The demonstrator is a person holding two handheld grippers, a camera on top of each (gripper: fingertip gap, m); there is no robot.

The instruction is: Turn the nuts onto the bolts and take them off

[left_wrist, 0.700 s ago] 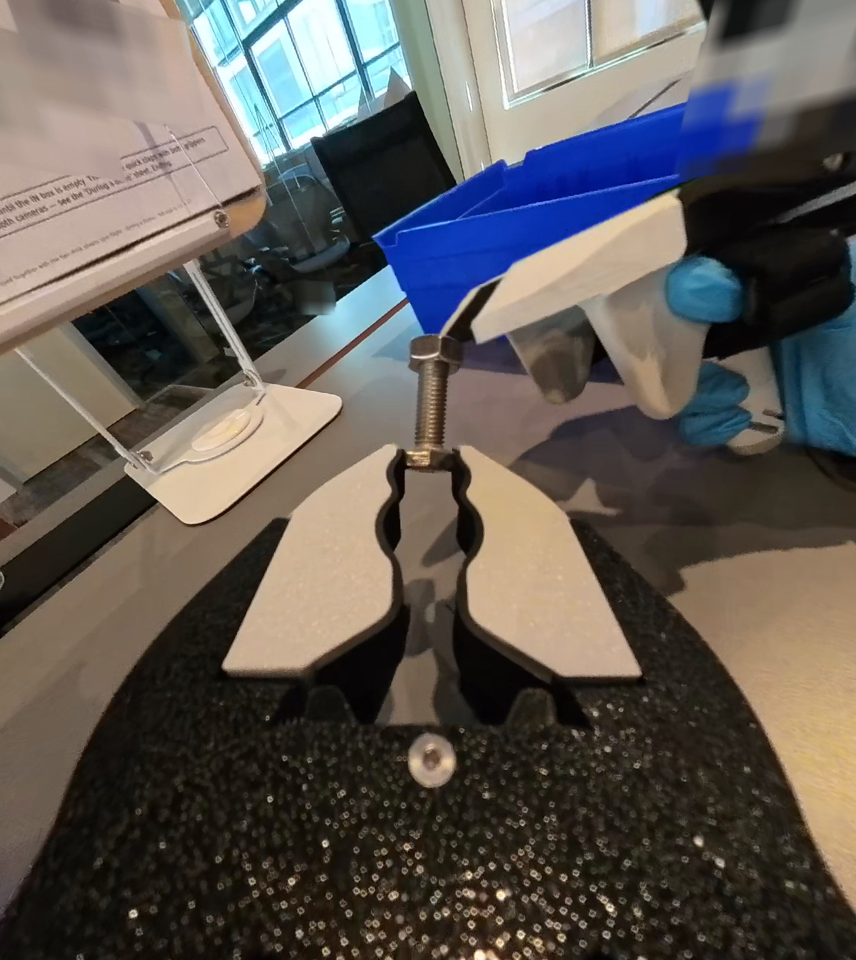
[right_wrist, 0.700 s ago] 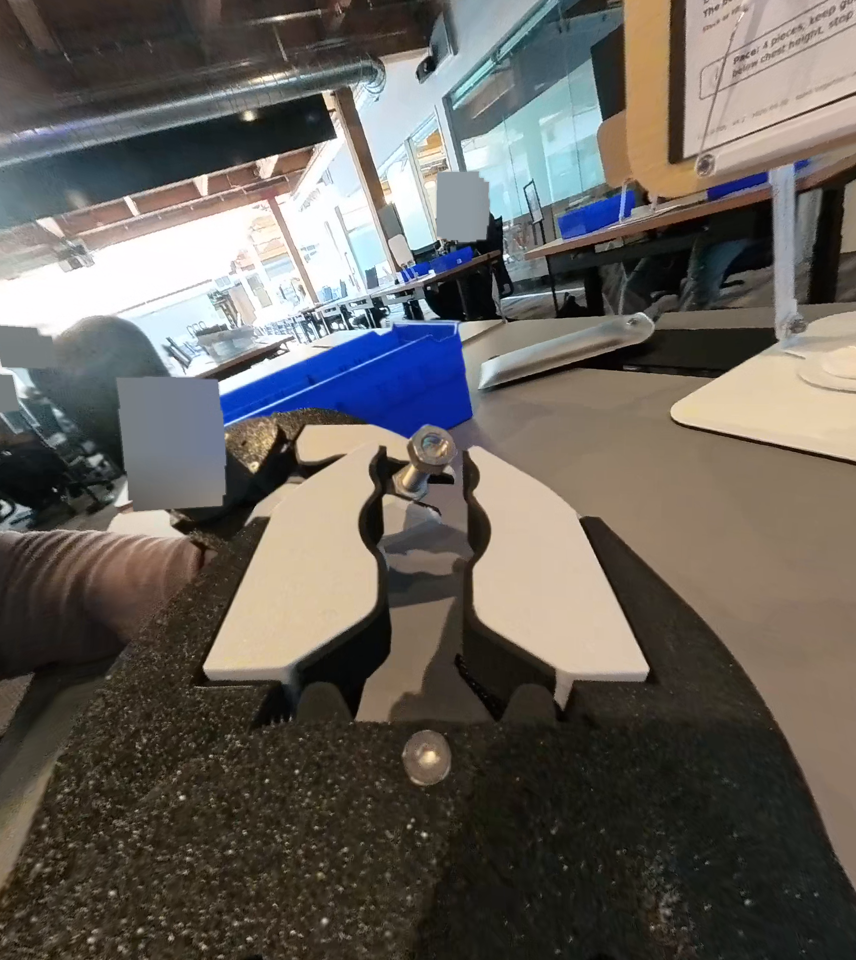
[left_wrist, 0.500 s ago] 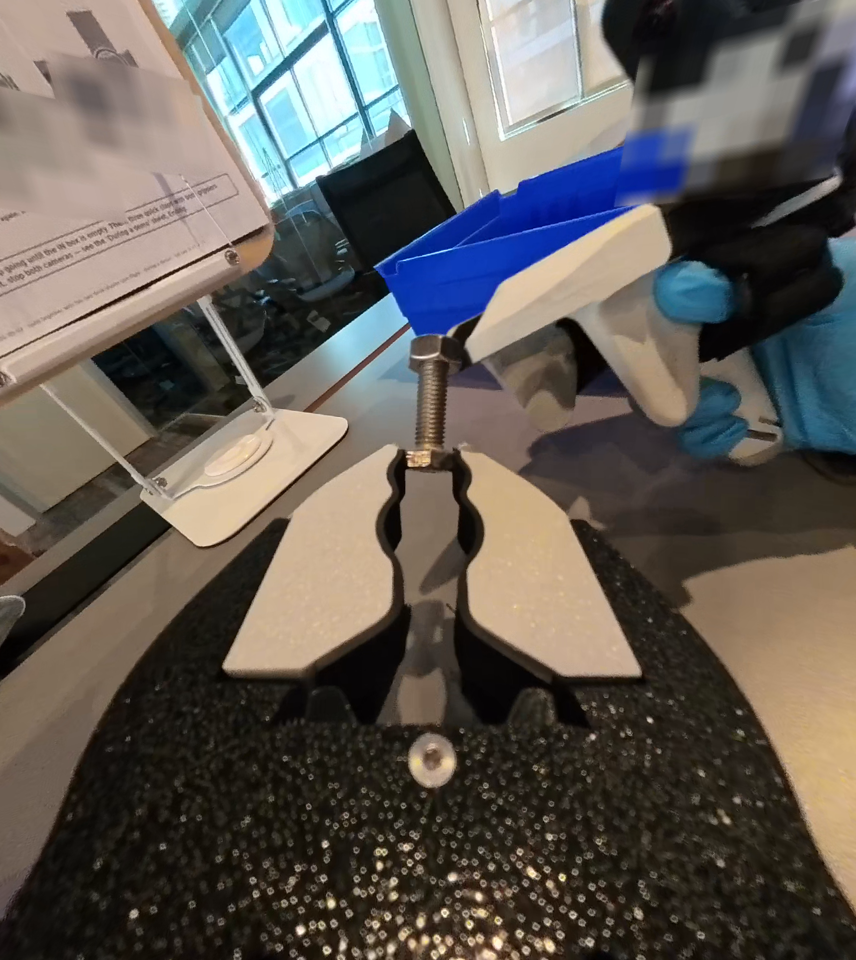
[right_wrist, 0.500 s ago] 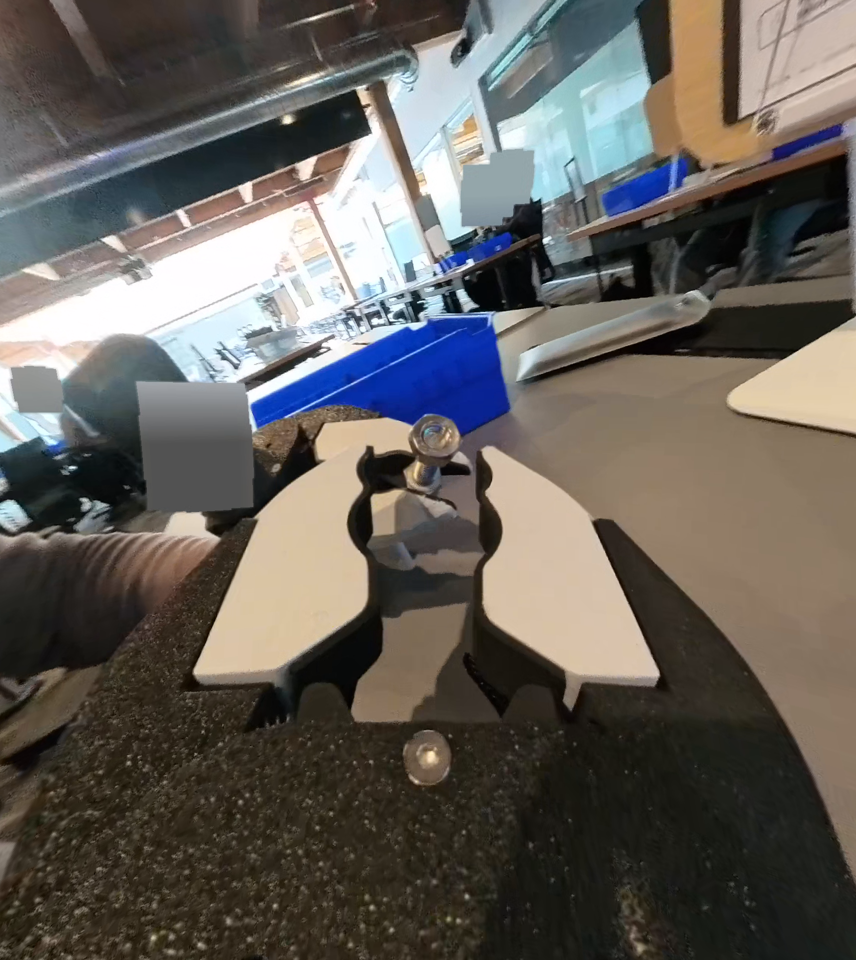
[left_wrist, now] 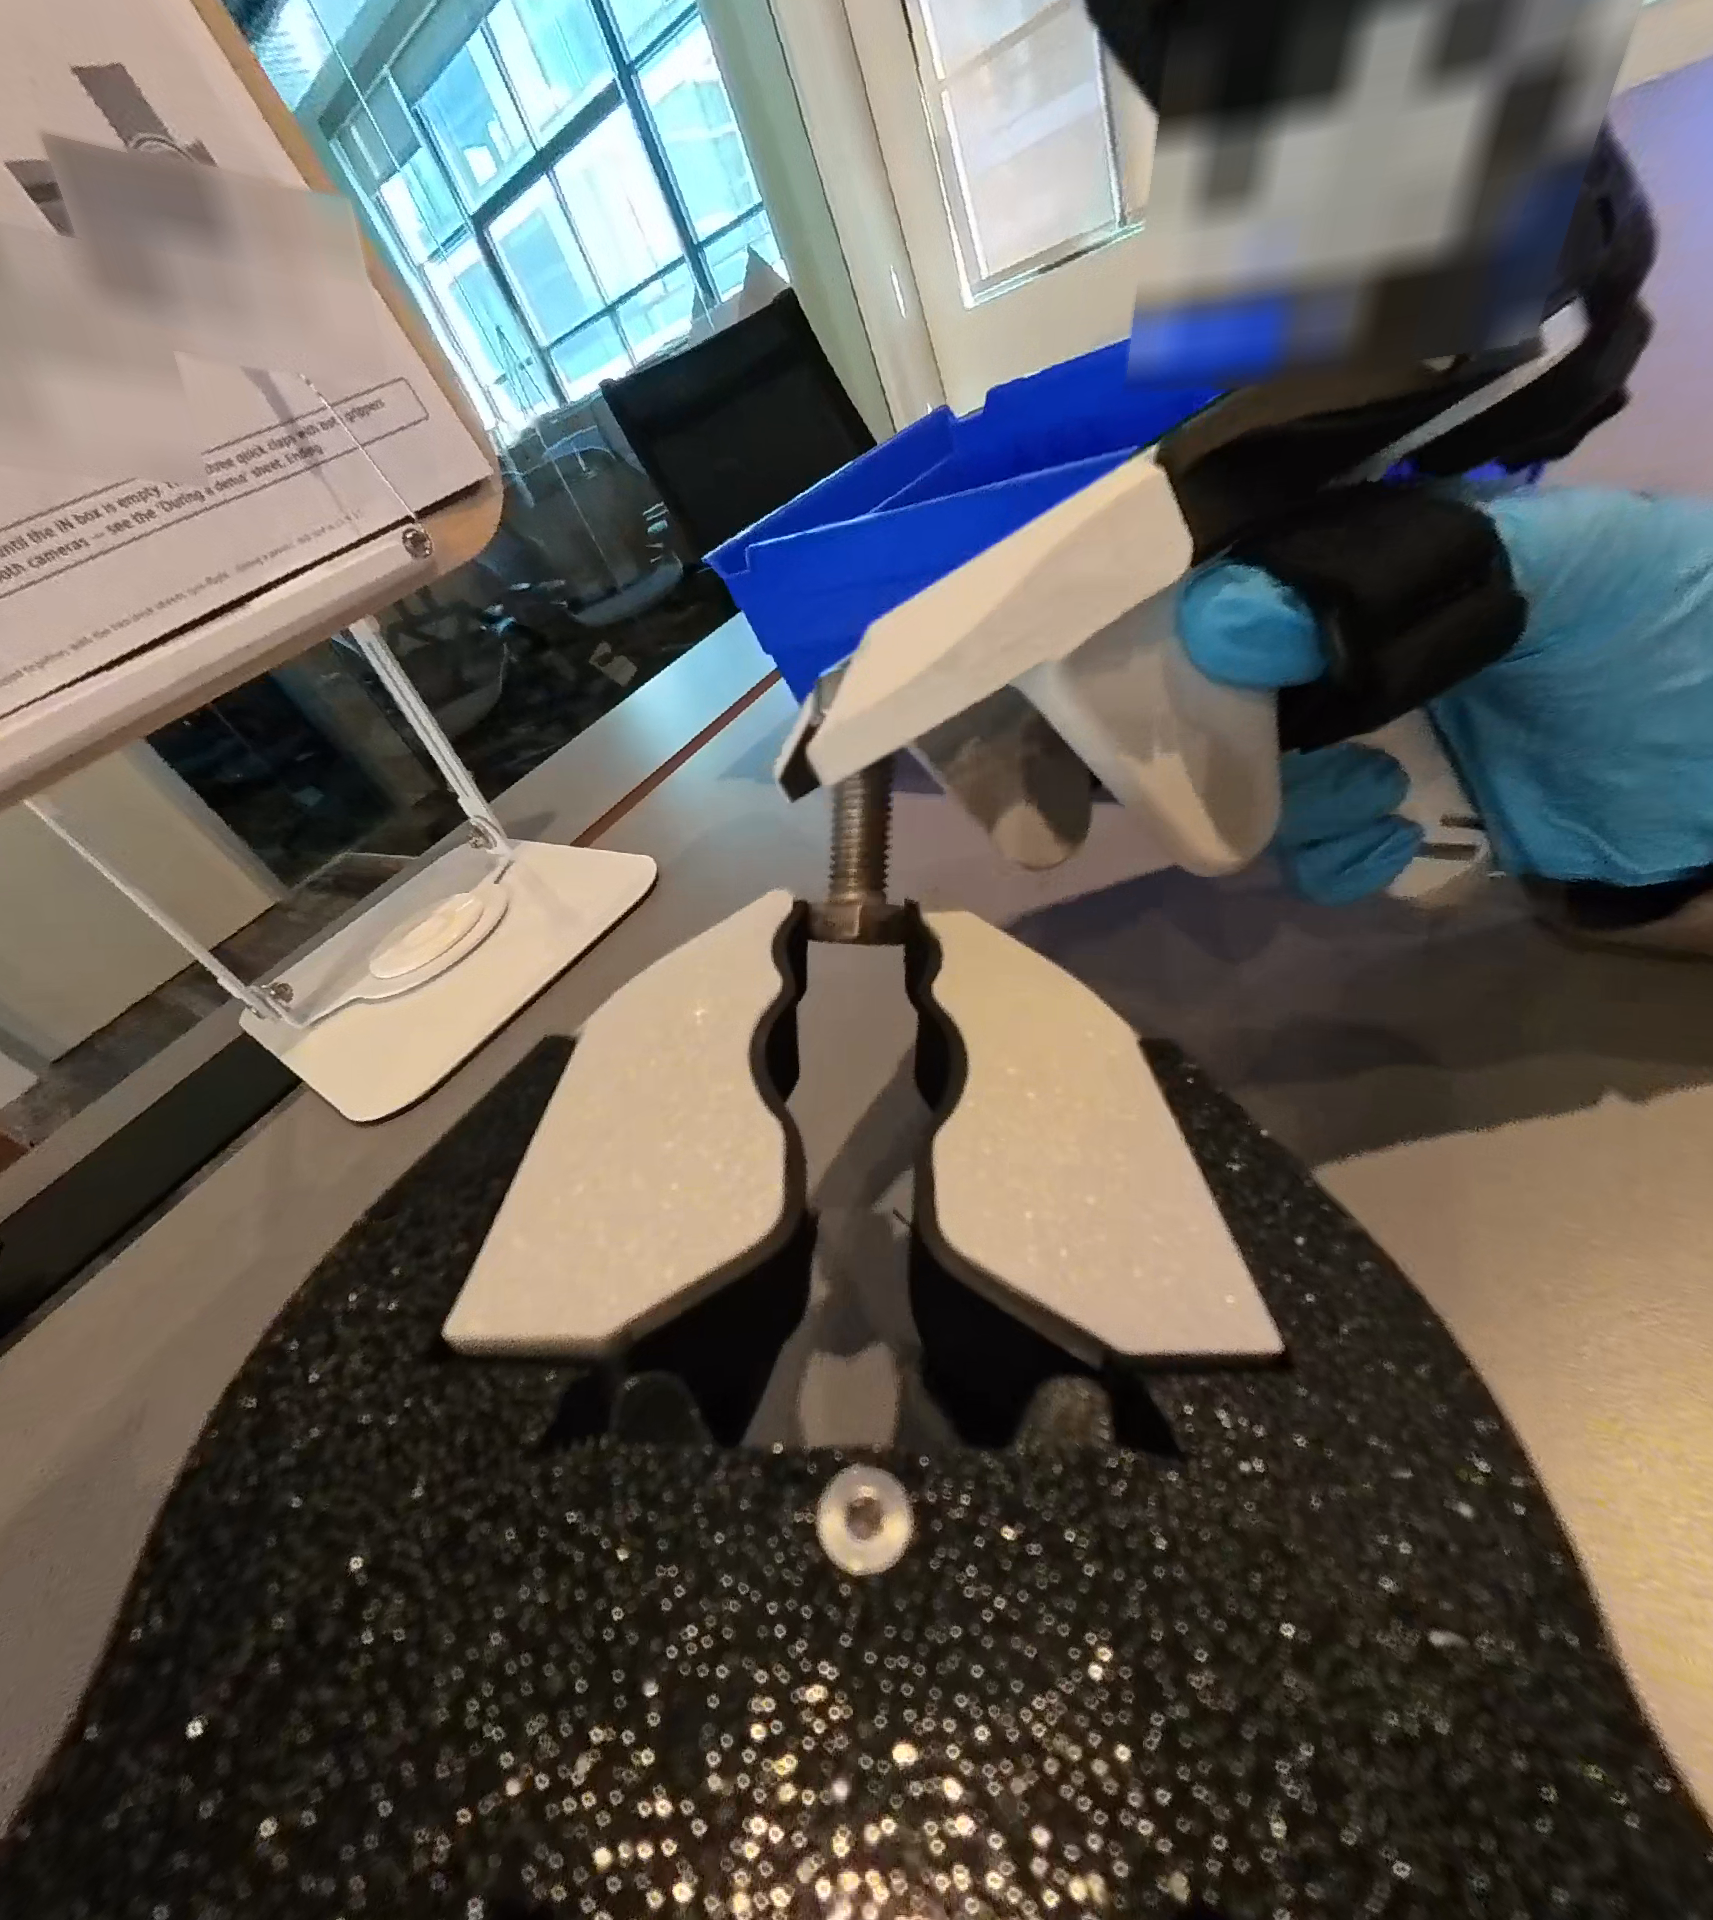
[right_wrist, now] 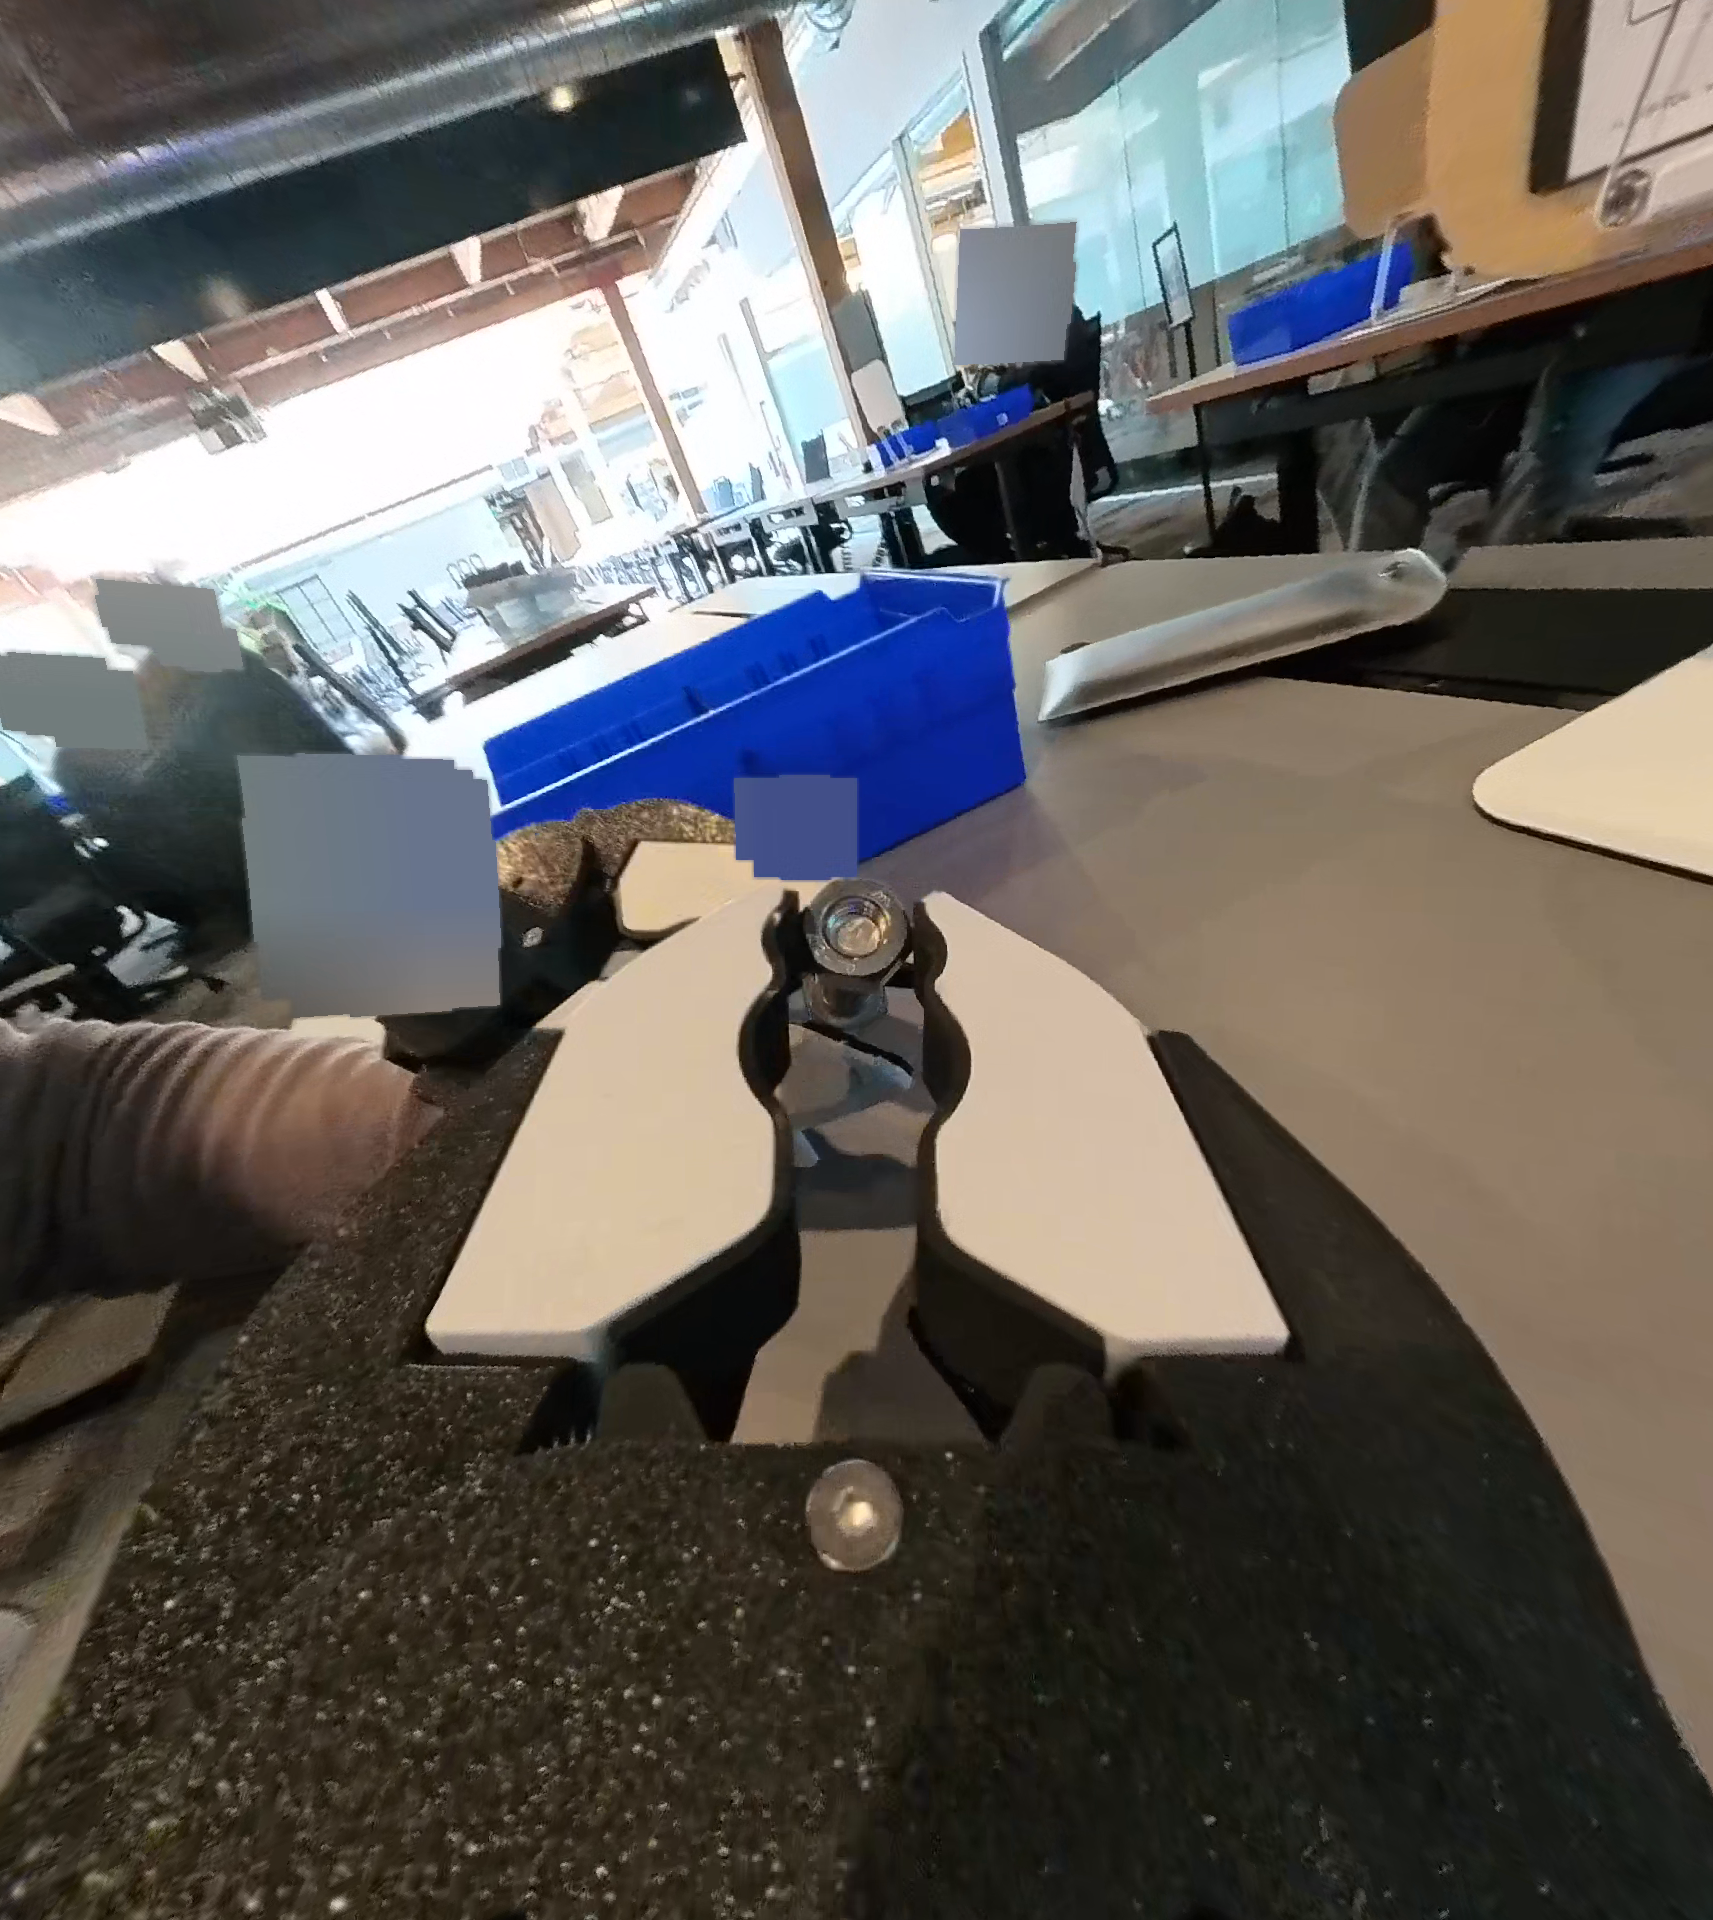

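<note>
Bolt (left_wrist: pixel 859 831) stands upright off the tabletop (left_wrist: pixel 1454 1247), its lower end clamped between the tips of the left tongs (left_wrist: pixel 857 925), which we see clenched on it. Whether that gripped hex piece is the bolt head or a nut, we cannot tell. Right tongs (right_wrist: pixel 854 935) come in from the side, tips closed around the nut (right_wrist: pixel 852 932) at the bolt's top end; in the left wrist view their white fingers (left_wrist: pixel 987 644) cover that end. Blue-gloved hand (left_wrist: pixel 1610 675) holds the right tool. Blue bin (right_wrist: pixel 779 717) sits behind on the tabletop, near a white sign stand base (left_wrist: pixel 457 987).
</note>
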